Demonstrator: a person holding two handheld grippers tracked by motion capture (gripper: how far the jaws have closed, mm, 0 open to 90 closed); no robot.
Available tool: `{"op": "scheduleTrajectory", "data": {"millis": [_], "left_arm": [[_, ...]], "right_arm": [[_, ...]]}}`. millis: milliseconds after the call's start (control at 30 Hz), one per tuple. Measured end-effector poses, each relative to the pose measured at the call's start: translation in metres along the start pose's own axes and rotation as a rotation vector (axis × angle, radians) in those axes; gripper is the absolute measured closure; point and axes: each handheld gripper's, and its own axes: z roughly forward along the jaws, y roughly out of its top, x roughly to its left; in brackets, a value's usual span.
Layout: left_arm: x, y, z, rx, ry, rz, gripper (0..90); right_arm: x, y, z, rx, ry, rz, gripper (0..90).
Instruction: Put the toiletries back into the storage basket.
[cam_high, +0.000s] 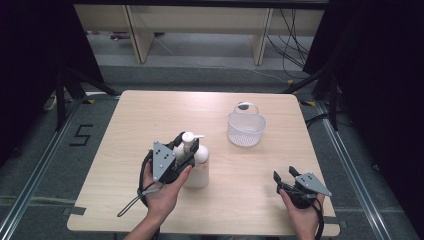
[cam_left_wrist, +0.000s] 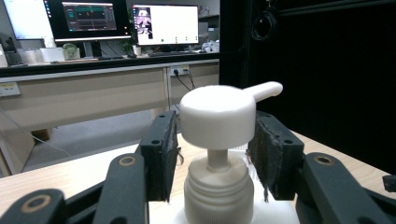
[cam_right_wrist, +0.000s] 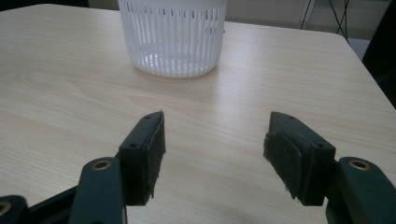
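White pump bottle (cam_high: 196, 160) and basket (cam_high: 246, 129) on the bench (cam_high: 150, 115)
Bottle upright, nozzle pointing right; slatted white basket stands well apart.

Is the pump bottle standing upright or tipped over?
Upright. The pump bottle stands on its base on the table, pump head on top, between the left gripper's jaws.

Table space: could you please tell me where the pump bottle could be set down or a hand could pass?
The table is bare along its far-left part, and between the basket and the right gripper. The near-left is crowded: the left gripper brackets the pump bottle there.
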Motion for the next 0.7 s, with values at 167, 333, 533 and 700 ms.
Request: {"op": "scheduleTrajectory", "data": {"millis": [167,333,533,700], "left_arm": [[-0.0006,0.0020,0.0011,0.005,0.005,-0.003,55.3],[-0.0006,0.0042,0.0014,0.014,0.010,-0.006,58.2],[0.0001,0.0058,0.0014,0.022,0.004,-0.015,58.8],[0.0006,0.0067,0.0029,0.029,-0.005,-0.022,59.0]], "right_arm": [[-0.0006,0.0000,-0.0003,0.003,-0.002,-0.008,38.1],[0.0004,0.0002,-0.0002,0.006,-0.001,-0.001,38.2],[0.0005,-0.0002,0.0019,-0.008,0.012,0.002,38.2],[0.0006,-0.0002,0.0018,-0.009,0.009,0.002,38.2]]}}
